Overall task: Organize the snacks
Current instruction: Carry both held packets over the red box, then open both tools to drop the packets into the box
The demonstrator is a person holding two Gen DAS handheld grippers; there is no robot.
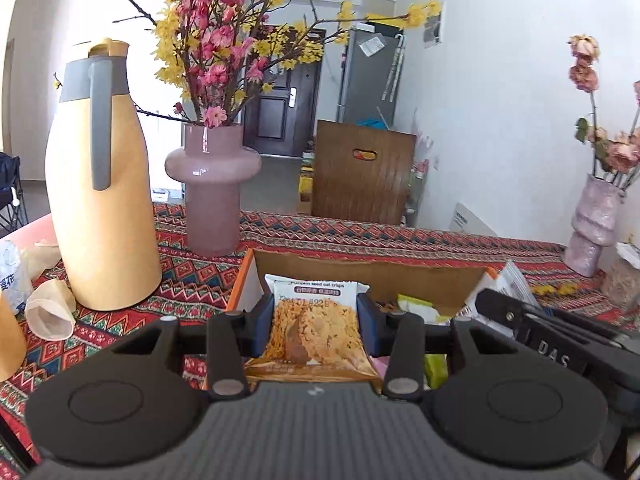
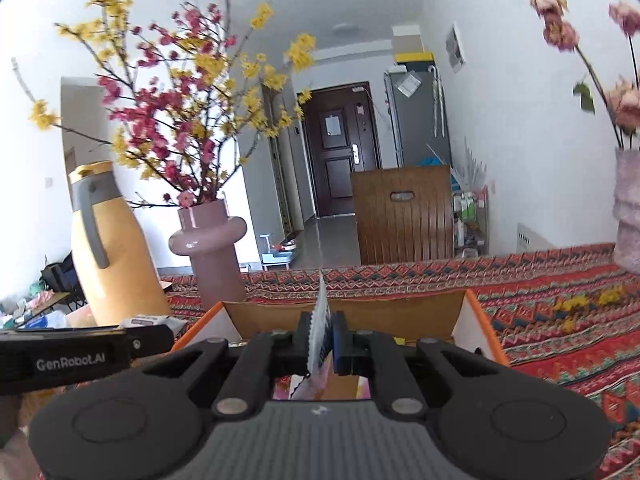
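Crinkly foil is what both grips depend on. The left gripper (image 1: 316, 312) is clamped across the width of an oat crisp packet (image 1: 314, 320), which lies flat between the blue pads above the near edge of the box (image 1: 360, 276). The right gripper (image 2: 325, 340) is closed tight on the thin edge of a second packet (image 2: 320, 320), standing upright like a blade over the same box (image 2: 472, 320).

The box sits near the middle of the table (image 2: 560, 320), open, with other snacks (image 1: 416, 306) already inside. The two grippers hang close together; the right one's body (image 1: 540, 328) juts into the left view.

I judge the edge grip the weaker one: a slick seam could slide out and drop short of the box. Bumping grippers could also knock a packet askew. The jug (image 1: 104, 184) and vase (image 1: 212, 184) stand at the far left; a wide swing there could tip them.
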